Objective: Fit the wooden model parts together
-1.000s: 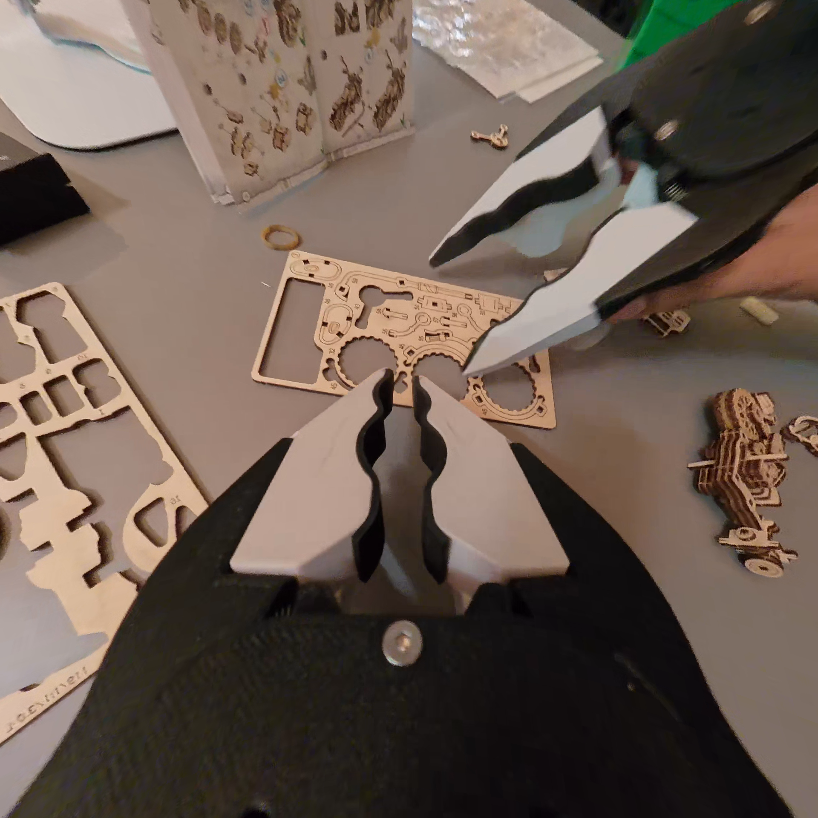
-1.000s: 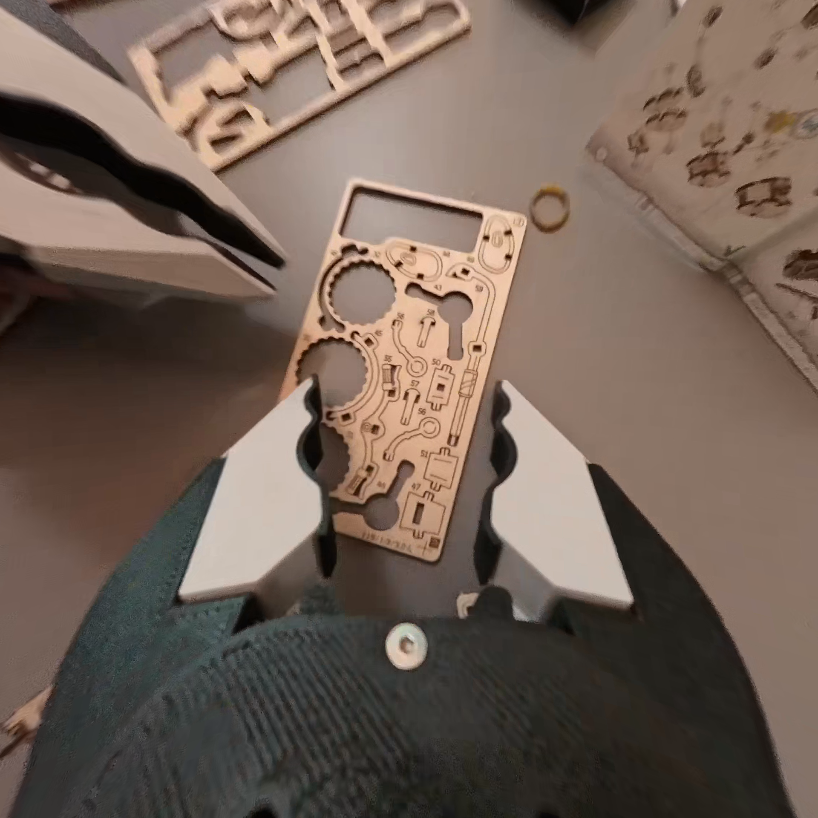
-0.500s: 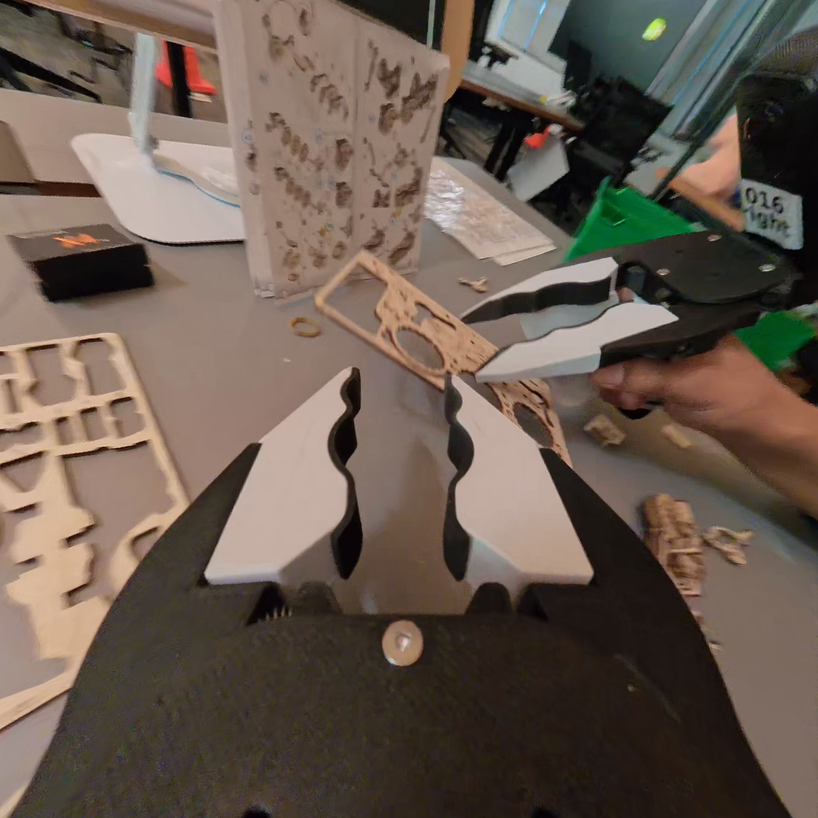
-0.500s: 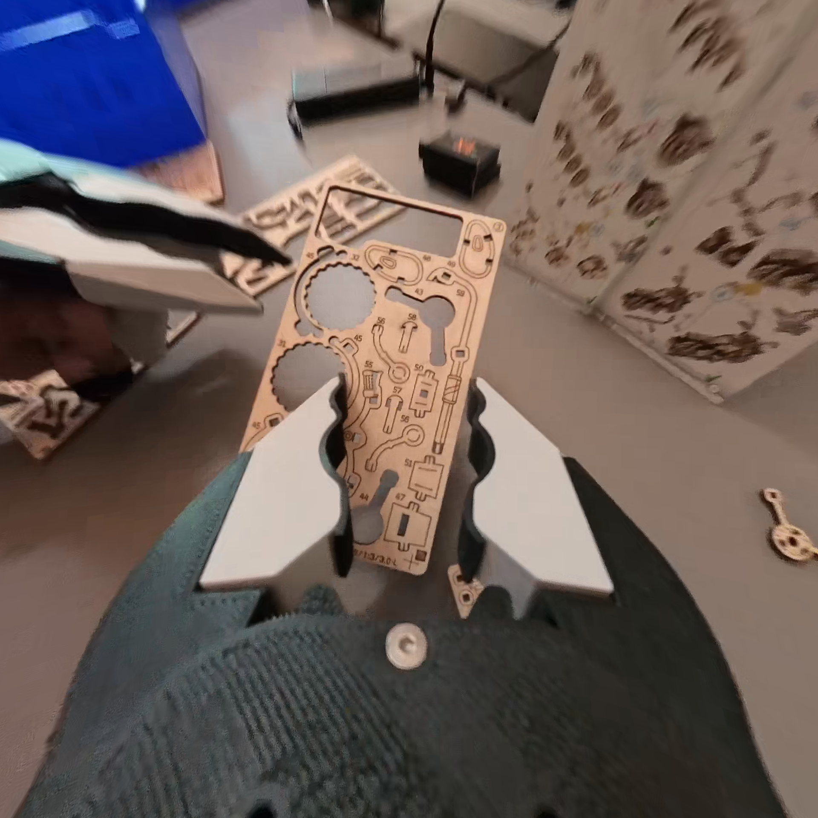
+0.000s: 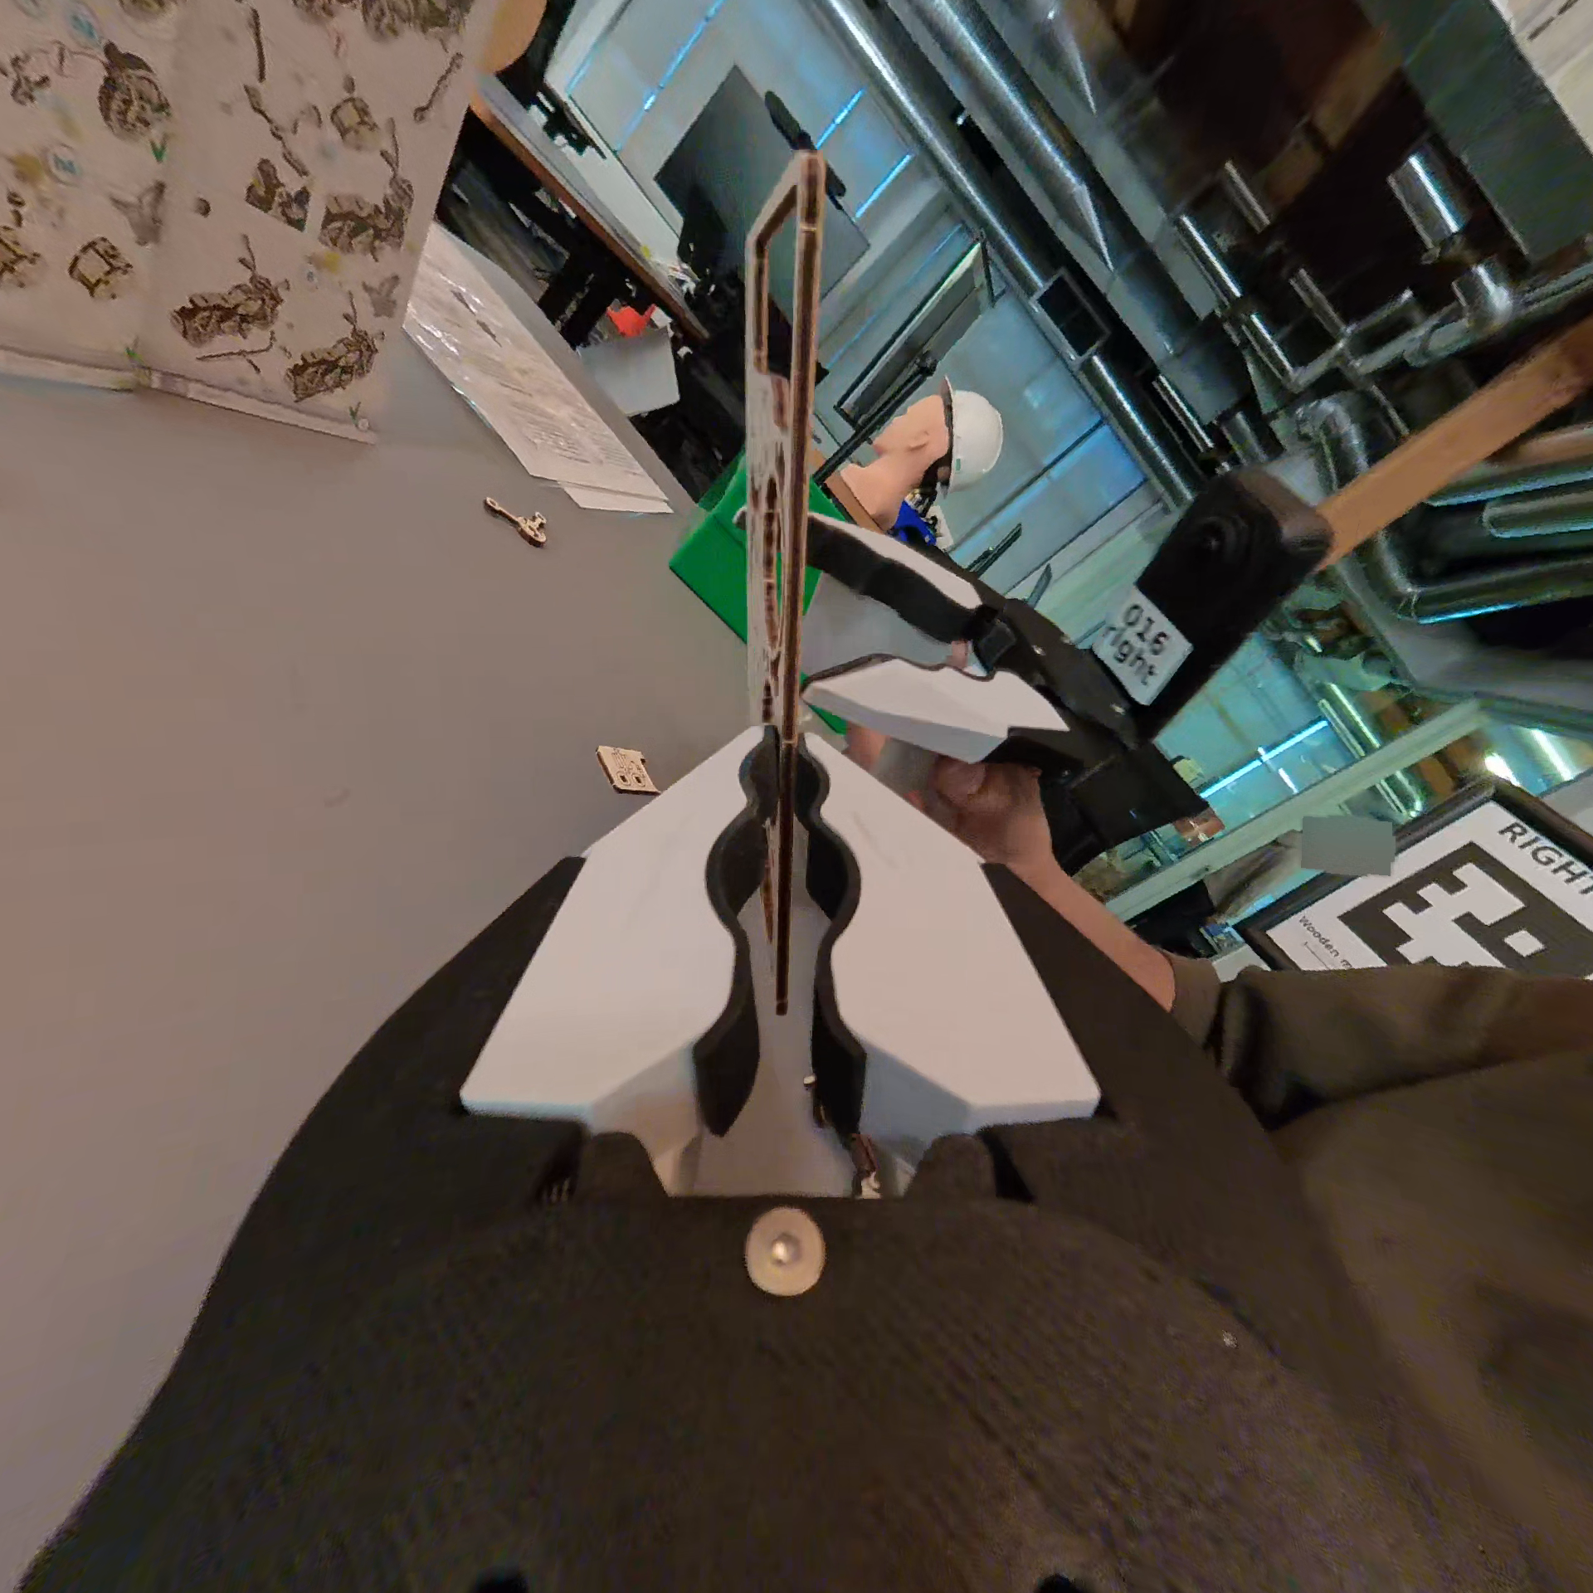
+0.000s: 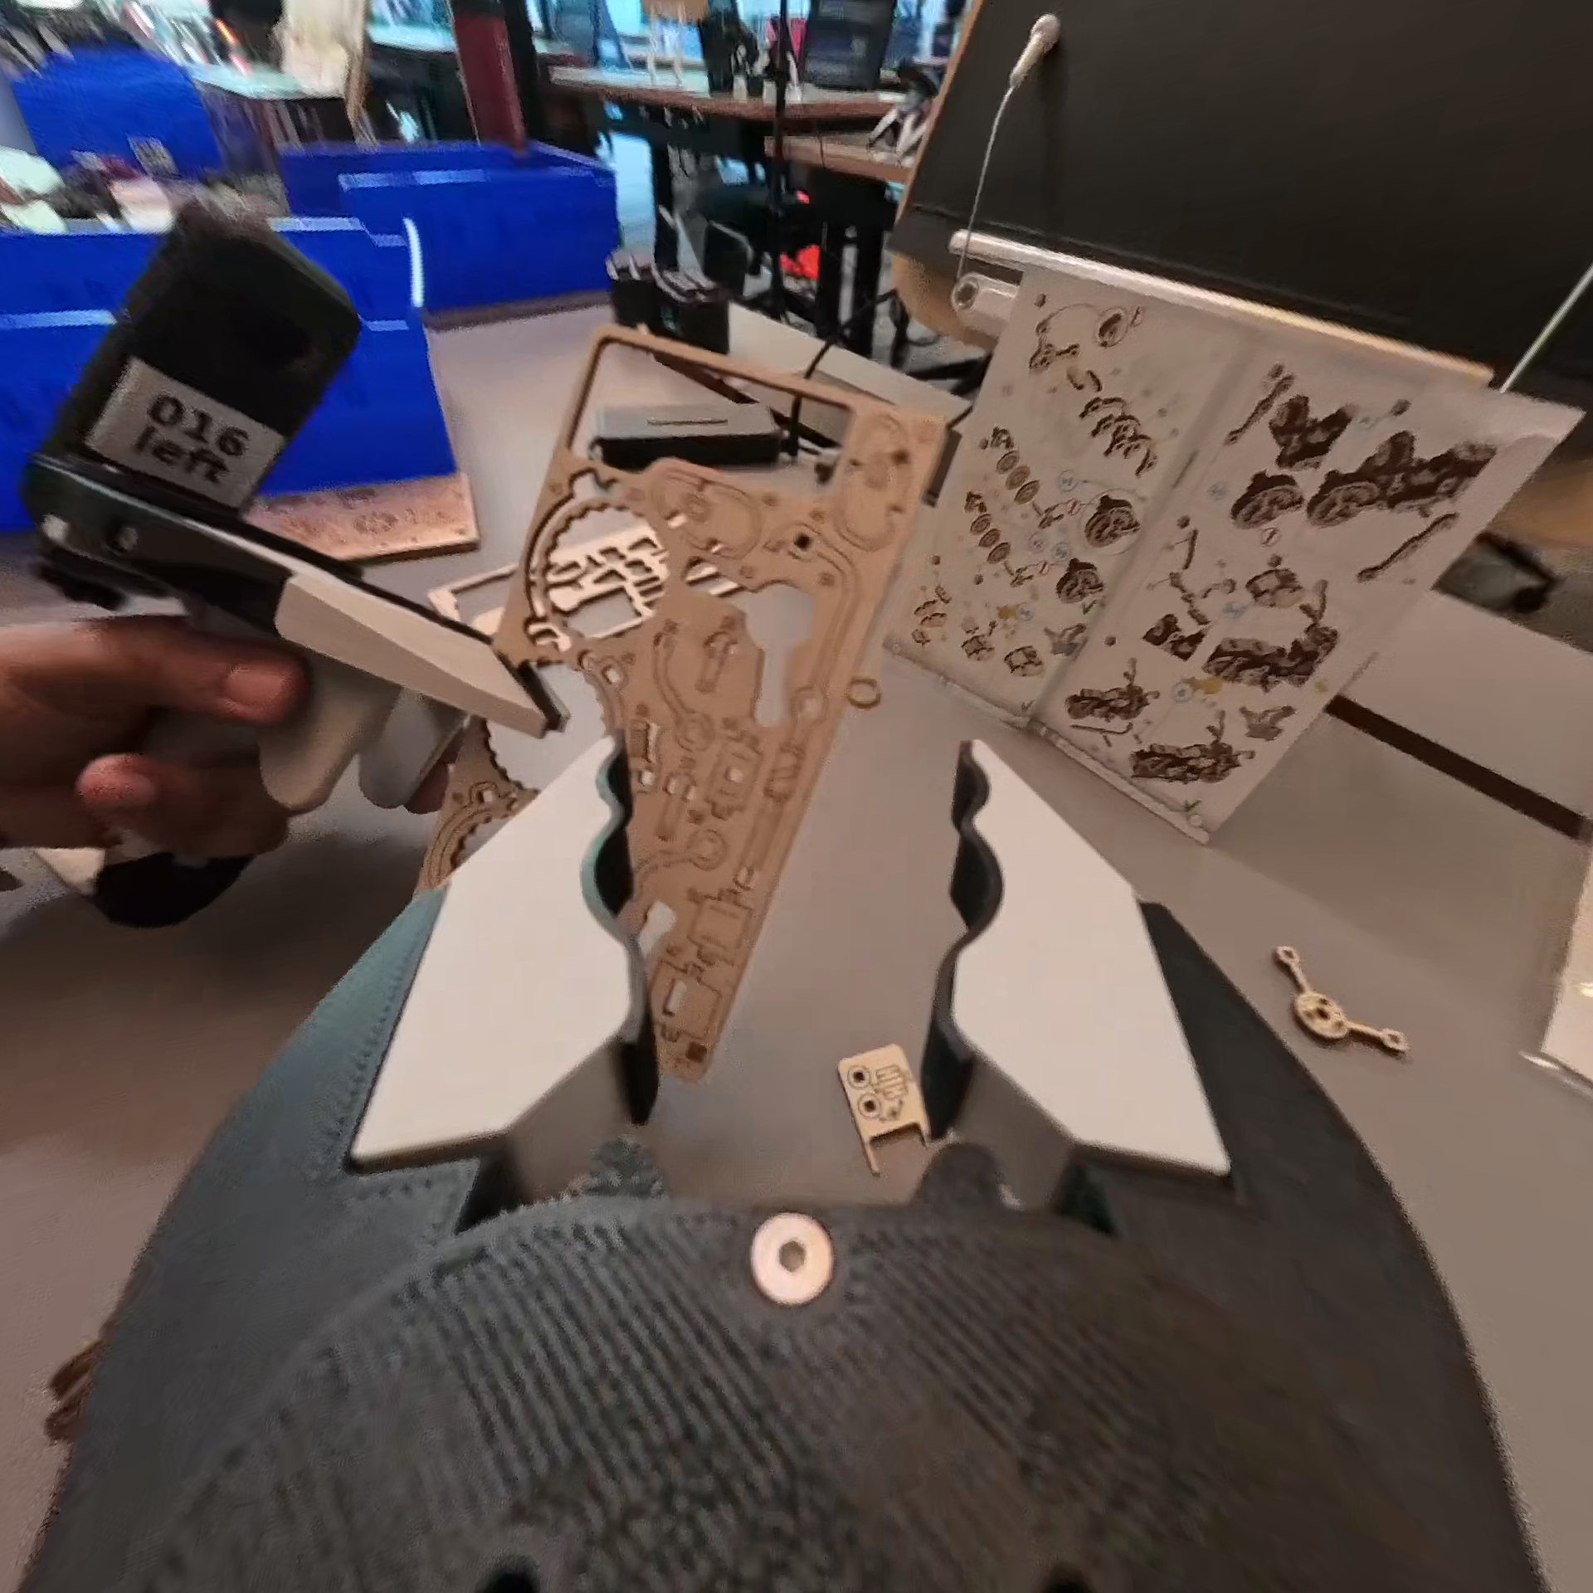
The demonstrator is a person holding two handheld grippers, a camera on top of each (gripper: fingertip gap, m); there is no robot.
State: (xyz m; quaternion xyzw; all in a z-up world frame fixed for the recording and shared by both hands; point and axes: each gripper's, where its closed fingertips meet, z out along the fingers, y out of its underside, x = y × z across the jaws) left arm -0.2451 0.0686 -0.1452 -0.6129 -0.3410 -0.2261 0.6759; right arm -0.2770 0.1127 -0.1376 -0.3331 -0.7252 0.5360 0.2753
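Note:
A thin wooden parts sheet [image 5: 780, 431] with laser-cut pieces is held upright above the grey table [image 5: 259, 690]. It is seen edge-on in the left wrist view. My left gripper [image 5: 783, 741] is shut on the sheet's lower edge. In the right wrist view the sheet [image 6: 733, 603] shows flat-on, and the left gripper [image 6: 539, 707] pinches its left side. My right gripper [image 6: 789, 776] is open, with its fingers on either side of the sheet's lower corner and not clamping it. The right gripper also shows in the left wrist view [image 5: 808, 608], just beyond the sheet.
A small loose wooden part [image 6: 888, 1095] lies on the table under my right gripper. A key-shaped part [image 6: 1336, 1017] lies to the right. The instruction booklet [image 6: 1207, 560] stands open behind. Another wooden sheet [image 6: 483, 595] lies flat further back, beside a black box [image 6: 690, 427].
The sheet was lifted off the table by my right gripper. My left gripper has closed on it, and my right gripper has opened and let it go.

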